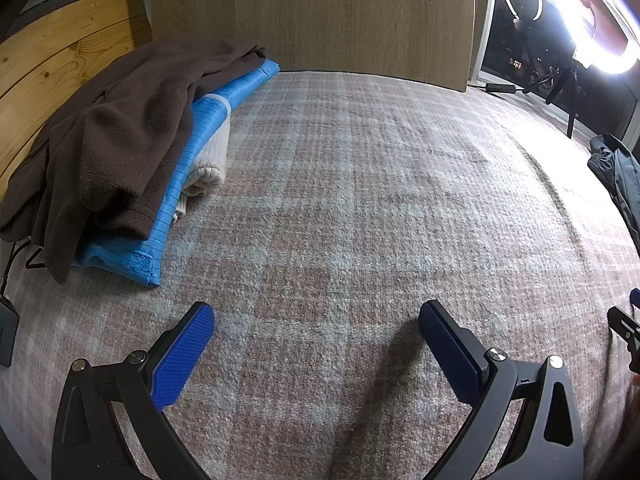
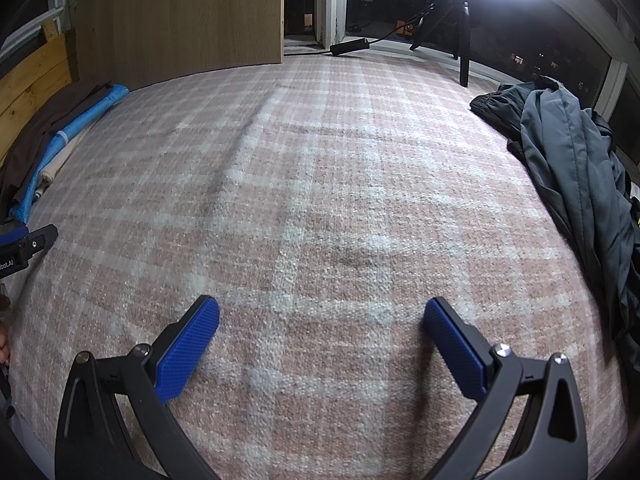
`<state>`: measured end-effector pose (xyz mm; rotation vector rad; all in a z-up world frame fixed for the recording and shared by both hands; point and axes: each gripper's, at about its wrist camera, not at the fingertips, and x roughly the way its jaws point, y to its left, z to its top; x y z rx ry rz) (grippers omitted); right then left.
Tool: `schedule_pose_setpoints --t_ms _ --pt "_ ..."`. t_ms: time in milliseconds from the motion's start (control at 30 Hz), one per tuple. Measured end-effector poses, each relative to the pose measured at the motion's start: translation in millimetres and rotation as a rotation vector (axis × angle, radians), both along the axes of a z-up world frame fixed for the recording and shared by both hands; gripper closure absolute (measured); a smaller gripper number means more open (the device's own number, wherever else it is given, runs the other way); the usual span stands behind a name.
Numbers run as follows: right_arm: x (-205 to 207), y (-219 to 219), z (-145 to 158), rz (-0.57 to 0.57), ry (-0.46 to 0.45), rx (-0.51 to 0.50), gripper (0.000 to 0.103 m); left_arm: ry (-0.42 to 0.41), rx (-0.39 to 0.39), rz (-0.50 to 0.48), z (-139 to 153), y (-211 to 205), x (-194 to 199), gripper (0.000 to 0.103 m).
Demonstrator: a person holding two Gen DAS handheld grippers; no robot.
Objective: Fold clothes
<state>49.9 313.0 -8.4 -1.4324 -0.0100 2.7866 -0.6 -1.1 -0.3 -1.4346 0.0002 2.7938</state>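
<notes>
Both grippers hover low over the plaid blanket (image 2: 320,184), holding nothing. Left gripper (image 1: 316,316): jaws spread wide. Right gripper (image 2: 322,312): jaws spread wide as well.

Clothes sit in two groups at opposite edges. On the left side, a stack: brown fleece (image 1: 116,136) draped loosely on top, blue pinstriped garment (image 1: 188,160) folded under it, cream knit (image 1: 208,152) tucked beneath. On the right side, a rumpled grey jacket (image 2: 568,152) with a darker garment (image 2: 496,104) behind it. The middle of the blanket is bare.

Risks, as judged:
- The fleece overhangs the stack; a pinch at its edge could drag the blue piece along and undo its fold.
- The jacket is bunched, so a grab may catch several layers and it would not spread flat.
- The ring light (image 1: 596,20) glares strongly; dark fabric edges on the right are hard to read.
- The blanket itself is soft; low jaws may snag it.
</notes>
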Motion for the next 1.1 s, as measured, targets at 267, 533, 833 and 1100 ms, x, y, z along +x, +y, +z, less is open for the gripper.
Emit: schedule_pose_setpoints --t_ms 267,533,833,1100 --pt "-5 0 7 -0.067 -0.071 -0.004 0.0 -0.077 0.005 -0.015 6 0 -5 0.002" --pt "28 -16 87 -0.077 0.031 0.017 0.0 0.021 -0.015 -0.076 84 2 33 0.002" --pt "85 -36 176 -0.113 0.164 0.036 0.0 0.134 0.011 -0.106 173 -16 86 0.002" --pt "117 -46 212 -0.128 0.244 0.052 0.0 0.241 -0.021 -0.14 219 -15 118 0.001"
